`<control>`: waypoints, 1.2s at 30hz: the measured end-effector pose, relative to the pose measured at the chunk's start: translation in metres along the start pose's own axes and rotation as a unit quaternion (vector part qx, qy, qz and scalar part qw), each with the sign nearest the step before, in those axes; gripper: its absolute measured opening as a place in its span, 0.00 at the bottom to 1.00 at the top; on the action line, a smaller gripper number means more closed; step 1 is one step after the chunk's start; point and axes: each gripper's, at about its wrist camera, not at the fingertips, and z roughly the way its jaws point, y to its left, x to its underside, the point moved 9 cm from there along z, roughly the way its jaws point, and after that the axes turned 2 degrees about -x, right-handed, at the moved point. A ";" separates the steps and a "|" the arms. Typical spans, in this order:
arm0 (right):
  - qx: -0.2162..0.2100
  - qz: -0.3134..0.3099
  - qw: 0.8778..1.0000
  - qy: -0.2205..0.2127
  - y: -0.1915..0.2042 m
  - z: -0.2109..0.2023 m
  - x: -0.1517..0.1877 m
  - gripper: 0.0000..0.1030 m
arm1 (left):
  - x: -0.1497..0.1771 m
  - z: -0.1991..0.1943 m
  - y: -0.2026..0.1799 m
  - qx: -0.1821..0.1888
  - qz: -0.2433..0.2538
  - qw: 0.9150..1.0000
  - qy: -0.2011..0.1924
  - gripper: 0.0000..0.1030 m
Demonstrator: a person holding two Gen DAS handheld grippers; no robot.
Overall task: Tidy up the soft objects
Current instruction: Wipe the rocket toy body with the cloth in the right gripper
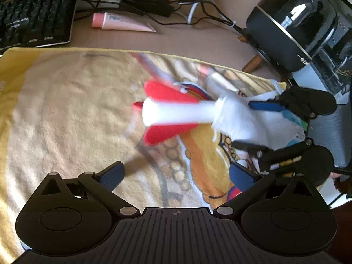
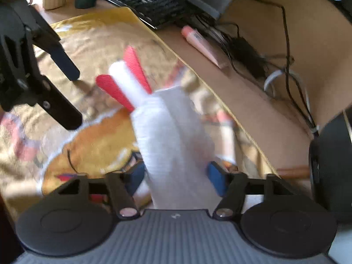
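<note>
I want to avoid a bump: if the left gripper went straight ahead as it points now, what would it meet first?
Probably the red and white soft toy that the right gripper holds above the towel; depth is unclear, so the open left gripper might pass beneath.

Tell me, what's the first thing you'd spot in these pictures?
The white and red soft toy jumps out first: it sticks out between the fingers of the right gripper, above the yellow cartoon towel spread over the desk. The left gripper hangs open and empty over that towel. Behind the towel lie a pink tube and a black keyboard.
</note>
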 end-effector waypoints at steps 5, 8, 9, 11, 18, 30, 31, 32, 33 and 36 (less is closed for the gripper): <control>-0.021 0.064 0.998 0.020 -0.028 -0.002 0.028 0.17 | -0.009 -0.001 -0.014 -0.017 0.035 0.999 -0.009 1.00; -0.018 0.109 0.994 0.016 -0.047 -0.007 0.037 0.10 | -0.014 -0.002 -0.024 -0.026 0.063 0.998 -0.012 1.00; -0.017 0.124 0.992 0.015 -0.053 -0.009 0.039 0.10 | -0.015 -0.002 -0.027 -0.028 0.070 0.997 -0.013 1.00; -0.013 0.158 0.987 0.014 -0.066 -0.009 0.043 0.10 | -0.017 -0.001 -0.029 -0.025 0.079 0.996 -0.013 1.00; -0.076 0.270 0.960 0.005 -0.071 0.002 0.039 0.10 | -0.002 0.018 -0.019 -0.042 0.076 0.996 0.030 1.00; -0.103 0.376 0.919 -0.062 -0.113 -0.017 0.027 0.11 | -0.026 0.004 -0.012 0.007 0.057 0.998 -0.011 1.00; -0.092 0.383 0.917 -0.066 -0.118 -0.018 0.026 0.12 | -0.032 0.003 -0.011 0.010 0.055 0.998 -0.016 1.00; -0.099 0.383 0.915 -0.076 -0.117 -0.021 0.020 0.12 | -0.037 0.003 -0.012 0.013 0.058 0.998 -0.021 1.00; -0.111 0.381 0.914 -0.089 -0.115 -0.024 0.012 0.12 | -0.041 0.004 -0.013 0.015 0.065 0.997 -0.025 1.00; -0.184 0.381 0.899 -0.116 -0.094 -0.023 -0.023 0.11 | -0.048 0.007 -0.017 0.008 0.090 0.996 -0.021 1.00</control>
